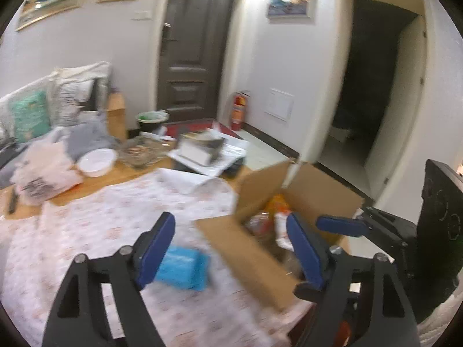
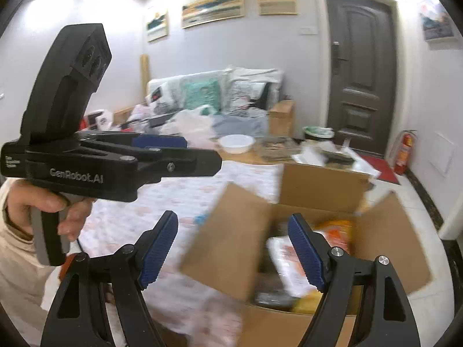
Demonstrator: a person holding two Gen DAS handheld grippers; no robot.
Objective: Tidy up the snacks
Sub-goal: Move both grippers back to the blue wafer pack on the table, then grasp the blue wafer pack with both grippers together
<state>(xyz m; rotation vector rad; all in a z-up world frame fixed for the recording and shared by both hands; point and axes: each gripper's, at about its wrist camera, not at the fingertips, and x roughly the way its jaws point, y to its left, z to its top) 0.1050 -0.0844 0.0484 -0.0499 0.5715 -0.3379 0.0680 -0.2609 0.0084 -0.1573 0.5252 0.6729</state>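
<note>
Both claws, left claw [image 1: 230, 248] and right claw [image 2: 233, 250], are hanging spread and empty over the open cardboard box [image 2: 318, 190] holding the snacks [image 2: 289, 263] on the tabletop [image 1: 95, 182]; reaching in for a packet looks next.

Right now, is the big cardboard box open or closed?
Open: the cardboard box has its flaps spread outward, and snack packets show inside.

**Cluttered living room around you**

You face pale walls hung with framed landscape paintings [image 2: 212, 1] — a dark panelled door [image 1: 196, 46] stands top centre of the left view. A red fire extinguisher [image 1: 238, 111] sits beside it on the light tiled floor [image 1: 260, 150]. An unlit doorway [image 1: 373, 66] opens at right — ceiling light glares overhead.
</note>
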